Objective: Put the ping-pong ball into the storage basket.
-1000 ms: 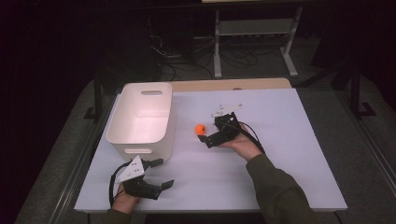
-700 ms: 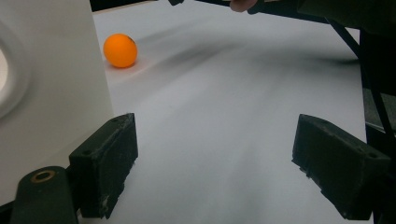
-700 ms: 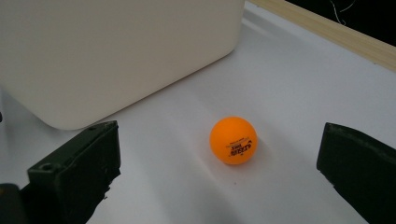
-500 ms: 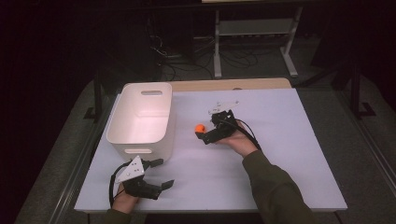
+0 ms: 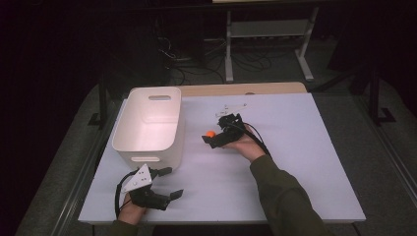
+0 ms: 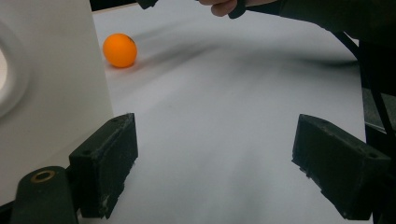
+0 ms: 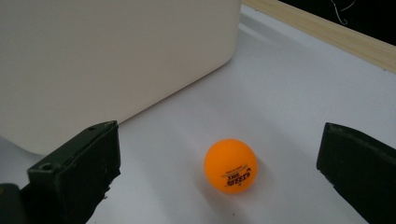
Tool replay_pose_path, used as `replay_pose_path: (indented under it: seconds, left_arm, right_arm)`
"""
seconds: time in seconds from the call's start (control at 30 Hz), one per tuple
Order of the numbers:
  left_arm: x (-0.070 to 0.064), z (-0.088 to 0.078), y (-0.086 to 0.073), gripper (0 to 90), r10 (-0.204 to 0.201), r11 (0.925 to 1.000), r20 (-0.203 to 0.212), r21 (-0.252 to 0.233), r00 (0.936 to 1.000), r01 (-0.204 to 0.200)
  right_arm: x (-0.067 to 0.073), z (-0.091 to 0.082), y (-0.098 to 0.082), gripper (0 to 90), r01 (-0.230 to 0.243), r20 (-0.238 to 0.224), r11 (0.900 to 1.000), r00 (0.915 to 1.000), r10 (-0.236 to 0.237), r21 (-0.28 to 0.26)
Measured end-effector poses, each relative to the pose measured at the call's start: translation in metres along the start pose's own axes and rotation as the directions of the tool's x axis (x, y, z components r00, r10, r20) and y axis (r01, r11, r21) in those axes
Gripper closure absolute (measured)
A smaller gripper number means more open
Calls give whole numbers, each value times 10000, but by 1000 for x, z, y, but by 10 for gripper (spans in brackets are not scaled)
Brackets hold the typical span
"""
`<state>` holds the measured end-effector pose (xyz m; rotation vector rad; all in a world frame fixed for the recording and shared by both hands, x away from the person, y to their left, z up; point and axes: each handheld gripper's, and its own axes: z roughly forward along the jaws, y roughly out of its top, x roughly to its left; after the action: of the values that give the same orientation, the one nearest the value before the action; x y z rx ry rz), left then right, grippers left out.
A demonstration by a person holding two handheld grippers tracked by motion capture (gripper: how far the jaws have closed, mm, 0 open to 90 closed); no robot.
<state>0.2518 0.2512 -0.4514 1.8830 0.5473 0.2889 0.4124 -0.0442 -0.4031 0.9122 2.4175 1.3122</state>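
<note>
while the right tool (image 5: 212, 138) lay low on the table (image 5: 314, 162) near its middle, its jaws stood spread wide with the ball (image 5: 210, 133) between them, touching neither. in the right gripper view the ball (image 7: 230, 165) sat on the bare table (image 7: 289, 93), nearer the right jaw than the left but apart from both, with small dark print on its lower face. the bin's (image 7: 107, 56) pale wall rose just behind the left jaw, and a light wooden strip (image 7: 327, 35) ran along the far edge of the table.

in the high view the bin (image 5: 150, 125) stood on the left half of the table, upright, its long side running from the near edge toward the far edge, a slot handle in its far wall. the ball lay just beside the bin's right wall, not touching it. a small white bit of hardware (image 5: 231, 107) lay beyond the right tool, toward the far edge.

the left tool (image 5: 169, 183) rested near the near-left corner of the table, just in front of the bin's near wall, held by the left hand (image 5: 130, 211). its jaws were also spread wide, with nothing between them but bare table. in the left gripper view the bin's wall (image 6: 46, 74) stood close beside the left jaw, and the ball (image 6: 120, 50) showed farther off past the bin's corner, with the right hand (image 6: 224, 5) at the top edge.
</note>
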Motion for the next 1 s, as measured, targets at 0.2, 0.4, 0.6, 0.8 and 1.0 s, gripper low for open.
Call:
replay_pose_path:
  seconds: [0.2, 0.4, 0.6, 0.8, 1.0]
  left_arm:
    - [0, 0, 0, 140, 12, 10000, 12, 14, 10000, -12]
    - [0, 0, 0, 140, 14, 10000, 24, 28, 10000, -15]
    - [0, 0, 0, 140, -7, 10000, 23, 15, 10000, 7]
    - [0, 0, 0, 140, -10, 10000, 23, -6, 10000, 10]
    - [0, 0, 0, 140, -1, 10000, 33, 10, 10000, 1]
  right_arm:
    - [0, 6, 3, 0, -54, 15, 10000, 10000, 54, 15]
    - [-1, 13, 3, 0, -77, 38, 10000, 10000, 78, -26]
    - [-4, 17, 2, 0, -281, 101, 9996, 9996, 282, -75]
    - [-6, 23, 0, 0, -384, 146, 9992, 9992, 386, -108]
    - [-8, 29, -3, 0, -360, 201, 9992, 9991, 363, -152]
